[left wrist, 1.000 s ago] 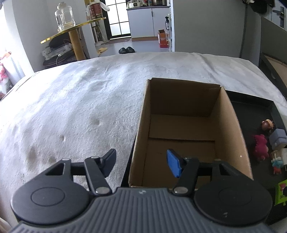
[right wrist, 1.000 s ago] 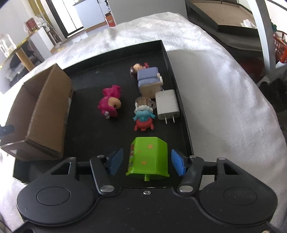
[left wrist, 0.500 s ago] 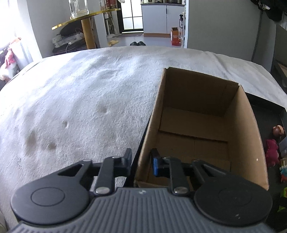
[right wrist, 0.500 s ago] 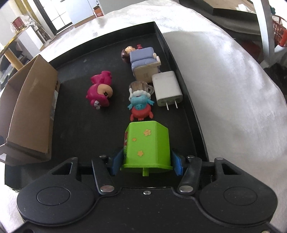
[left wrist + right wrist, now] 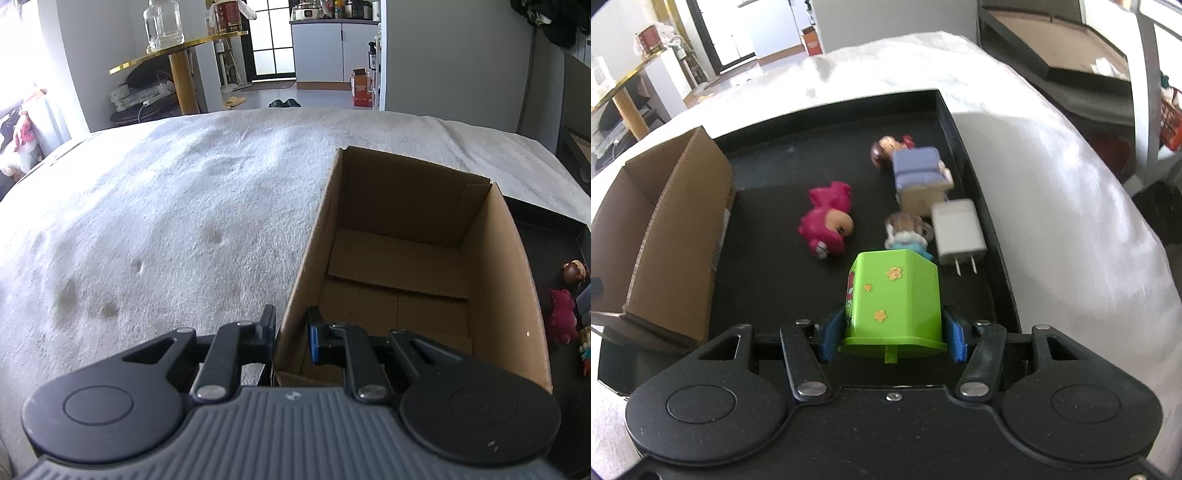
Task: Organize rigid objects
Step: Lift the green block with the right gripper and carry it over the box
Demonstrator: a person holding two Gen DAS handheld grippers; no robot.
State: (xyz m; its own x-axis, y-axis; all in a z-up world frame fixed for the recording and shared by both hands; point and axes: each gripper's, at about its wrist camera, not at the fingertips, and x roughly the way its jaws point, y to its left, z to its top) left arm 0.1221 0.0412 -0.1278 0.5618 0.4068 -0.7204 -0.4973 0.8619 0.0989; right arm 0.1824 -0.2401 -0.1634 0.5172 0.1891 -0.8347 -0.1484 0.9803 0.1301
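Your right jaws (image 5: pixel 892 334) clamp green block (image 5: pixel 894 299), lifted over black tray (image 5: pixel 955 127). Left jaws (image 5: pixel 291 332) pinch near-left wall of cardboard box (image 5: pixel 517 280). Box lies at 9 o'clock from block; carry leftward.

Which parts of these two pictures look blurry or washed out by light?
Left wrist view: sharp overall, but the window at the far left is blown out white; the brown cardboard box is evenly lit. Right wrist view: the white wall charger and the toys beside it are smeared by motion blur, while the green plastic box with star stickers in the right gripper stays crisp.
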